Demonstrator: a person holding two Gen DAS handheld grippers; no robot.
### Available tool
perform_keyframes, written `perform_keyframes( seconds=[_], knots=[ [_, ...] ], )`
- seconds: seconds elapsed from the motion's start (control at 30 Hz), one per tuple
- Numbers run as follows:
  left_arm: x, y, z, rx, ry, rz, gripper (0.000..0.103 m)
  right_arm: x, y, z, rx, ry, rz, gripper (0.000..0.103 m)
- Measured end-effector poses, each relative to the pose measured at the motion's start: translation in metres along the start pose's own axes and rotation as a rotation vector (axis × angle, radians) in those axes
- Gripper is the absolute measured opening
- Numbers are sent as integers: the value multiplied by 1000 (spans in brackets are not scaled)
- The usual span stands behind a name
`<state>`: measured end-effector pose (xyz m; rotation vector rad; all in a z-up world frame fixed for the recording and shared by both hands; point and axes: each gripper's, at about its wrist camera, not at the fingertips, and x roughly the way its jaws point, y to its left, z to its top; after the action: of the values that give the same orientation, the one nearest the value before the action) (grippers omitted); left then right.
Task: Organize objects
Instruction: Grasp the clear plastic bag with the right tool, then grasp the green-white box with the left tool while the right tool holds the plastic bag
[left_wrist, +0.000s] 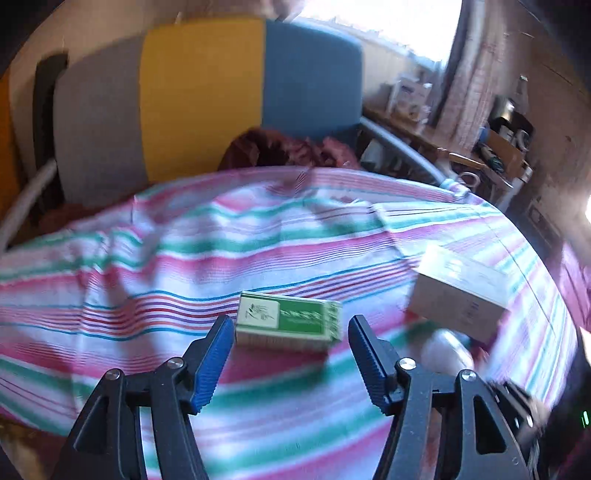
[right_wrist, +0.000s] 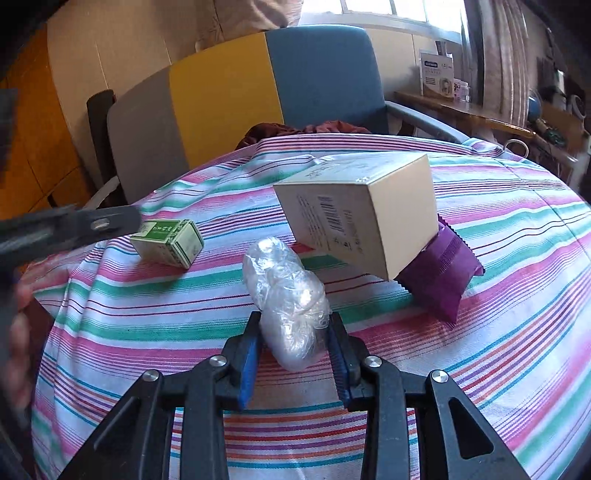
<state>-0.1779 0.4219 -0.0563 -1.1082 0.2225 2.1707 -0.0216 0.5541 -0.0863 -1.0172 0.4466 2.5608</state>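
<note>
Plastic-wrapped bundle (right_wrist: 286, 302): near centre of the striped cloth (right_wrist: 480, 350), pinched at its near end by the right gripper (right_wrist: 295, 347), jaws narrowed onto the wrap, likely for moving it.
Green box (left_wrist: 288, 325): lies flat, left of the bundle; left gripper (left_wrist: 290, 332) hovers before it, jaws wide, holding nothing, apparently lining up.
Tan carton (right_wrist: 362, 210): far right, tilted, propped on a purple pouch (right_wrist: 439, 273); it crowds the bundle's far side.
Chair (right_wrist: 258, 92): beyond the cloth's far edge.
</note>
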Motion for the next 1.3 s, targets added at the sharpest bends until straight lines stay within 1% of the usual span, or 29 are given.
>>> perform_keyframes(
  seconds=[0.1, 0.13, 0.17, 0.27, 0.3, 0.33, 0.37, 0.4, 0.43, 0.5, 0.53, 0.6, 0.63, 0.7, 0.77, 0.8, 0.83, 0.87, 0.9, 1.0, 1.07, 1.23, 1.3],
  knots=[
    [15, 8, 1, -33, 12, -53, 64, 0, -1, -1, 1, -2, 0, 35],
    [17, 9, -1, -40, 22, -98, 63, 0, 0, -1, 0, -2, 0, 35],
    [16, 8, -5, -36, 33, -164, 63, 0, 0, -1, -1, -3, -2, 35],
    [1, -5, -21, 38, 61, -276, 63, -1, -1, -1, 1, -4, -1, 35],
    [-5, -11, -27, 69, 68, -308, 63, -1, -2, -2, 5, -5, -2, 35],
    [-13, -17, -32, 106, 73, -324, 63, -1, -2, -1, 7, -5, -3, 35],
    [-22, -22, -36, 150, 62, -305, 63, -1, -3, -1, 10, -5, -3, 35],
    [-28, -28, -36, 182, 38, -264, 63, -1, -3, -1, 10, -5, -4, 35],
    [-34, -32, -34, 210, -6, -200, 63, 0, -2, -1, 8, -5, -6, 35],
    [-33, -36, -25, 236, -49, -131, 66, 0, -1, -1, 4, -4, -10, 35],
    [-26, -38, -18, 244, -55, -77, 66, 0, -2, 0, 5, -5, -8, 35],
    [-12, -40, -10, 249, -41, -36, 66, -1, -3, -1, 8, -6, -3, 35],
    [-2, -42, -6, 248, -26, -30, 66, -1, -3, -1, 10, -6, -2, 35],
    [12, -41, -4, 227, 19, -52, 66, 0, -3, -1, 10, -6, -2, 35],
    [25, -40, -5, 196, 50, -37, 64, 0, -2, -1, 10, -6, -3, 35],
    [27, -36, -9, 177, 53, -45, 56, 0, -2, -2, 9, -7, -4, 35],
    [29, -34, -12, 157, 55, -62, 52, 0, -2, -2, 9, -7, -5, 35],
    [29, -32, -16, 142, 52, -69, 42, 0, -2, -2, 8, -7, -6, 35],
    [30, -31, -17, 133, 45, -68, 35, 0, -1, -2, 7, -8, -7, 35],
    [25, -29, -27, 118, 12, -73, 33, 0, 0, -2, 3, -8, -14, 35],
    [20, -28, -30, 107, 4, -59, 33, 0, 0, -3, 3, -9, -14, 35],
    [9, -24, -43, 51, -33, 25, 33, 0, -1, -2, 0, -12, -17, 35],
    [3, -22, -50, 41, -47, 40, 33, -1, 0, -2, -3, -13, -20, 35]
  ],
)
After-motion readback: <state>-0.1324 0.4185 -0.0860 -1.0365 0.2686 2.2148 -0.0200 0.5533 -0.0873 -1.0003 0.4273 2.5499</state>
